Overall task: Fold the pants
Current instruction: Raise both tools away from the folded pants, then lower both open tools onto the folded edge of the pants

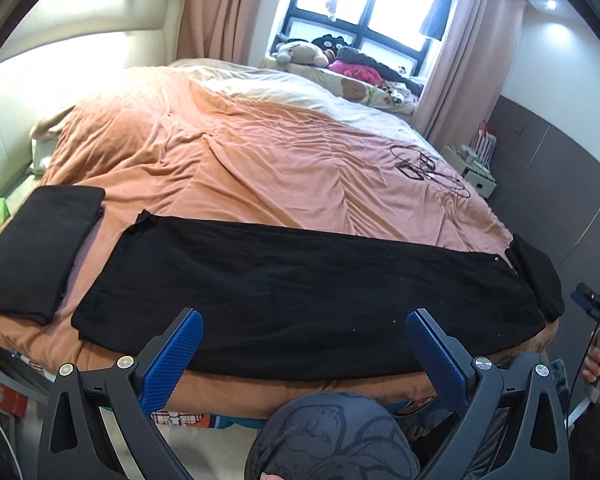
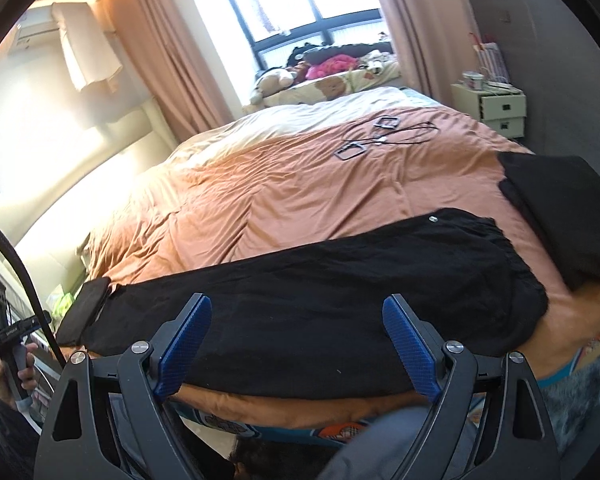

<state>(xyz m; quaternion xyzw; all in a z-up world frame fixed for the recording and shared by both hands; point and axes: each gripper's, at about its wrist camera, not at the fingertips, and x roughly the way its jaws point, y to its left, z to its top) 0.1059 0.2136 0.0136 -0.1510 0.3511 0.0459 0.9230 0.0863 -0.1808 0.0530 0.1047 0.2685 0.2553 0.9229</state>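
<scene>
The black pants (image 1: 300,292) are lying flat along the near edge of the bed (image 1: 260,160), already doubled leg over leg into one long strip — waistband with its small metal button toward the right, cuffs toward the left. Both grippers are hovering above the near edge, touching nothing: the left gripper (image 1: 304,348) is showing its jaws spread wide and empty, and the right gripper (image 2: 300,344) is likewise standing wide open.

The fabric is looking soft, thin and limp, probably light, so it will likely sag and drag on the orange cover (image 2: 300,184) rather than hold any shape. A sensible hold seems to be both layers pinched at the cuff corners, or at the waistband corners — near and far edge together. Folded black garments are sitting just beside each end: one at the left (image 1: 40,252), one at the right (image 2: 564,216).
</scene>
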